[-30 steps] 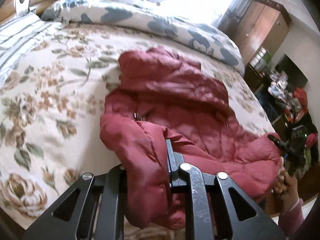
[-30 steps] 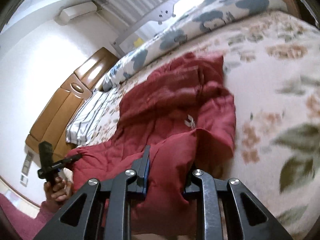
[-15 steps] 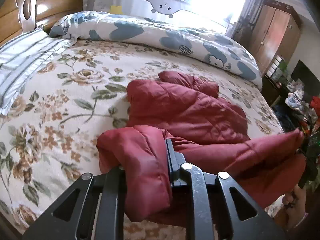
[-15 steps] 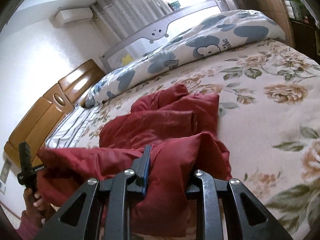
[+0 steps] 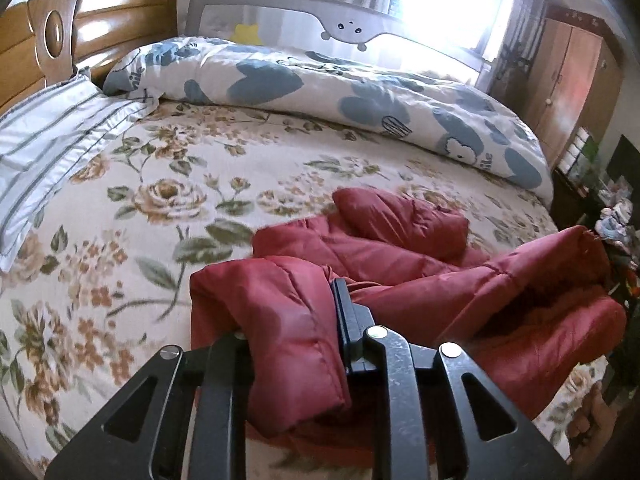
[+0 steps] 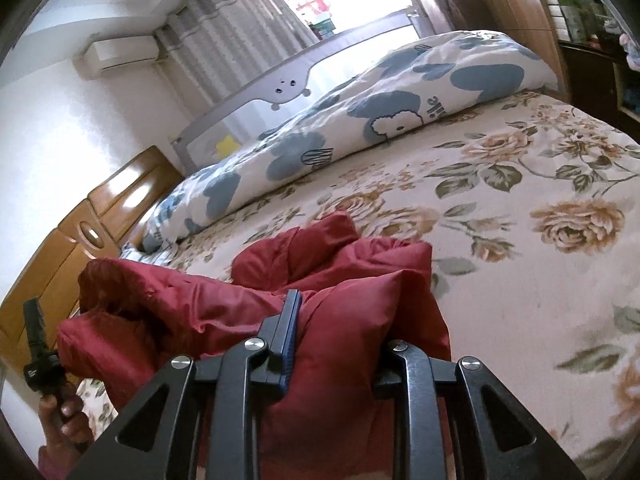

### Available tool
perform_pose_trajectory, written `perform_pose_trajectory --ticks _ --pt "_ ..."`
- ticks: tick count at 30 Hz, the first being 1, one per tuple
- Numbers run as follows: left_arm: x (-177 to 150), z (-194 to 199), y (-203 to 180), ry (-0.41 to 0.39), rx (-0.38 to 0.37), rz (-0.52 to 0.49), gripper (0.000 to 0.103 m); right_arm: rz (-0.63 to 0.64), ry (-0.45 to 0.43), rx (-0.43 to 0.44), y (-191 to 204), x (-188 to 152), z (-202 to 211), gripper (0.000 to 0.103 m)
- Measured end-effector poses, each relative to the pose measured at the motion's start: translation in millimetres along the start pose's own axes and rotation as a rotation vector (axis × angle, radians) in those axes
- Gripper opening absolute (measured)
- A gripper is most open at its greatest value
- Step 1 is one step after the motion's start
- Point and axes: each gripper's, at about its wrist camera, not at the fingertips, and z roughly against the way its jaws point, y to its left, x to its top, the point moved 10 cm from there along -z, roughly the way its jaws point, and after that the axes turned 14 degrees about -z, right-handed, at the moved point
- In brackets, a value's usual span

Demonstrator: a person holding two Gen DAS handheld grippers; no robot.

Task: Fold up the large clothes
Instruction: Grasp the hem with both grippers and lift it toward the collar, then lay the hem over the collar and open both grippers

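The left hand-held gripper [image 5: 294, 320] has a corner of the red padded jacket [image 5: 400, 264] between its fingers, the pads pressing on it while the jaws begin to open. The right hand-held gripper [image 6: 340, 336] is clamped on the opposite corner. Beyond both, the jacket lies bunched on the floral bed [image 5: 160, 184], well short of the blue-patterned duvet [image 5: 360, 96]. The jacket appears light, soft, puffy and slippery; grip at quilted seams or hem corners.
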Motion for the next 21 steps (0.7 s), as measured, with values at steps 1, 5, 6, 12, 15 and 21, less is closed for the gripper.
perform_pose_trajectory --ticks 1,5,6,12,15,21 --pt "4 -6 1 0.002 0.008 0.0 0.019 -0.003 -0.003 -0.007 -2 3 -3 0.023" --pt "15 -31 4 0.017 0.016 0.008 0.02 -0.025 -0.003 -0.036 -11 17 -27 0.023" --pt "18 -39 4 0.02 0.02 0.009 0.021 -0.025 -0.002 -0.042 -12 18 -31 0.023" --pt "27 -84 10 0.054 0.049 0.022 0.022 -0.021 0.01 -0.1 -23 25 -73 0.024" --pt "29 -105 12 0.073 0.061 0.025 0.022 -0.021 0.013 -0.12 -30 28 -94 0.024" --pt "22 -152 13 0.151 0.088 0.02 0.024 -0.045 0.027 -0.162 -50 25 -133 0.024"
